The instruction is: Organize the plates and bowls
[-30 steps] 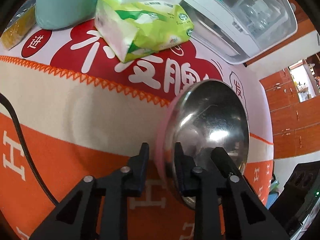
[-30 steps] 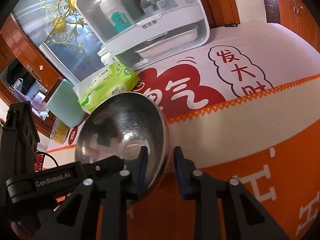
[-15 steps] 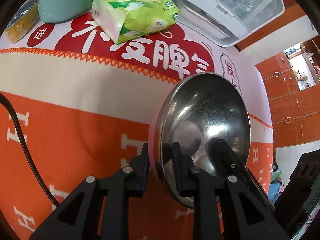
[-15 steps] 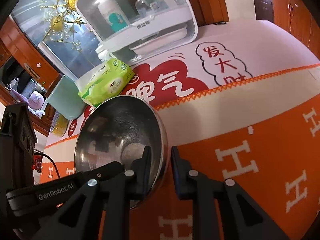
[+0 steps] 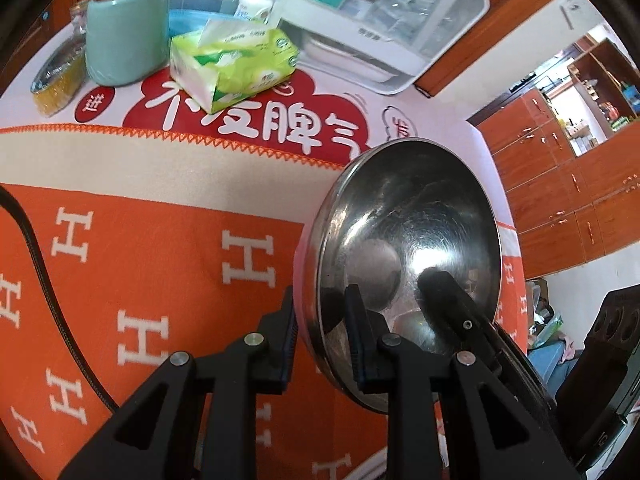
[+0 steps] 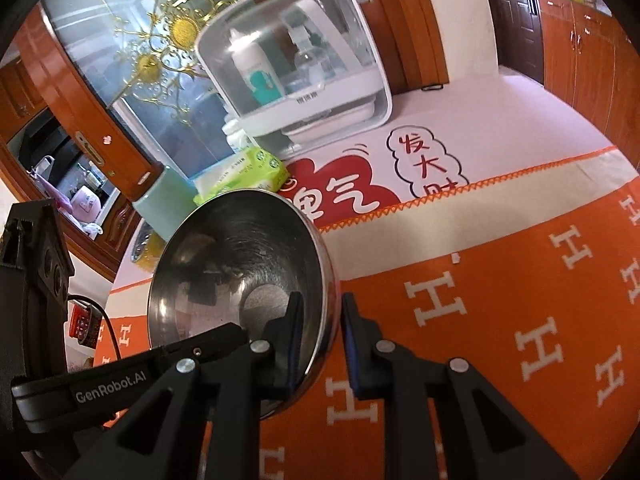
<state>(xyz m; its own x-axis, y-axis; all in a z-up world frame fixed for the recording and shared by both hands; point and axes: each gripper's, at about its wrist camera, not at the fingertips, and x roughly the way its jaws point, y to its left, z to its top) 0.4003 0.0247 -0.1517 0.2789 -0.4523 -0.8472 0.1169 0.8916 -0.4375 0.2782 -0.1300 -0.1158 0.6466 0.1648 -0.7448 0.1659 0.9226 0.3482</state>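
Steel bowl (image 5: pixel 404 248) pinched by both grippers above the orange cloth (image 5: pixel 160 248)
Left gripper (image 5: pixel 320 338) clamps one side of the rim, right gripper (image 6: pixel 320 344) clamps the opposite side, each with one finger inside and one outside; tissue pack (image 5: pixel 232 64) and white storage box (image 6: pixel 304 76) sit at the table's far edge

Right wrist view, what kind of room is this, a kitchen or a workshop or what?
Most likely a home dining or living room. A cloth-covered table holds a tissue pack and a clear storage box of bottles, with wooden cabinets and a gilded glass door behind.
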